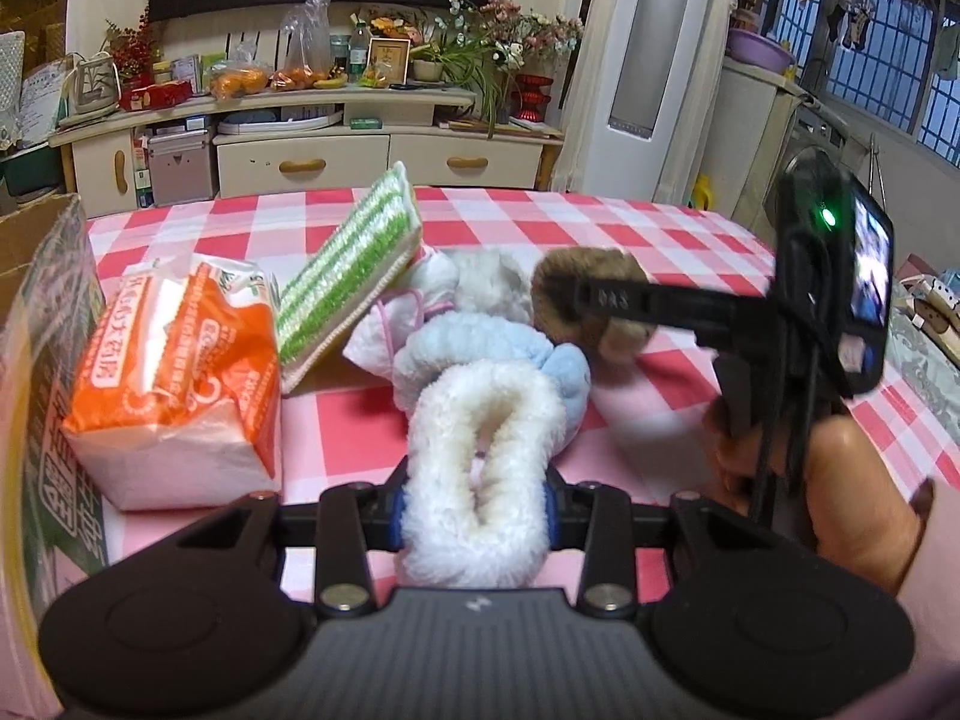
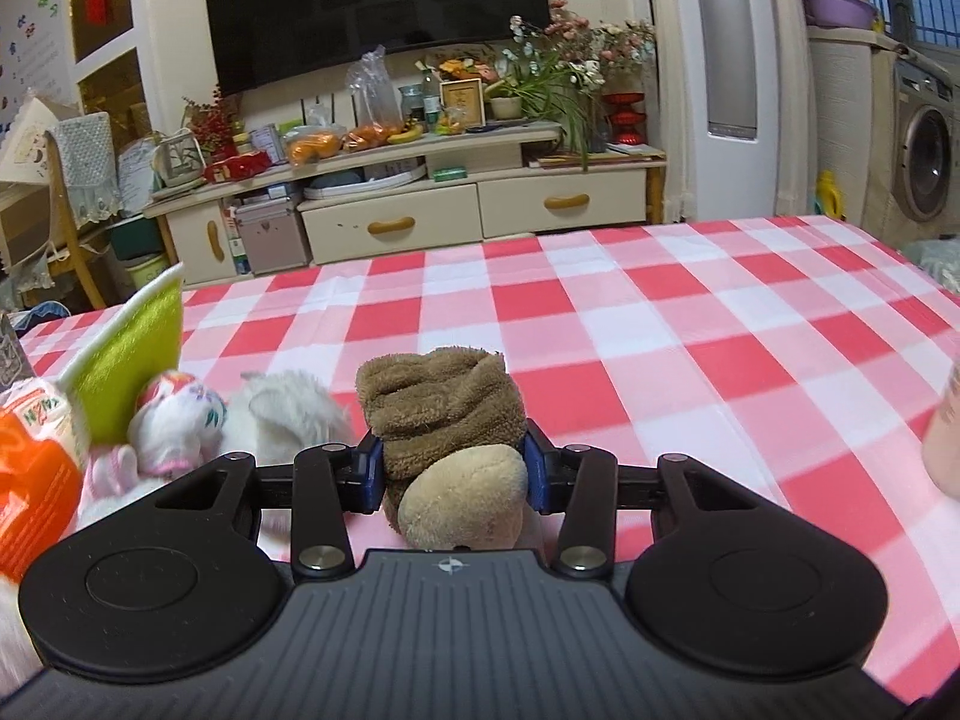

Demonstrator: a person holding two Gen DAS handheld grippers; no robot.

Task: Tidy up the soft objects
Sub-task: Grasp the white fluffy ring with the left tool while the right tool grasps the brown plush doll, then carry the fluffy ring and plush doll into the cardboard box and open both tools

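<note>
The left gripper point(image 1: 474, 510) is clenched on the white fleece item point(image 1: 480, 456), whose long axis runs forward along the fingers. The right gripper point(image 2: 453, 474) is clenched on the brown plush point(image 2: 444, 420) above the table point(image 2: 690, 330). The cardboard box point(image 1: 42, 276) (likely the destination) stands at the far left, nearer the left gripper.

The matte black plastic left gripper point(image 1: 477, 513) has a ribbed grey centre plate with a small white logo, round black discs on either side of that plate, silver screw heads on its linkage arms and blue finger pads point(image 1: 396, 519). The matching black right gripper point(image 2: 454, 471) shares this build, with blue finger pads point(image 2: 373, 471). Seen from the left wrist, its black camera body point(image 1: 840, 276) carries a green light, a lit screen and black cables, gripped by a bare-skinned hand point(image 1: 840, 492).
</note>
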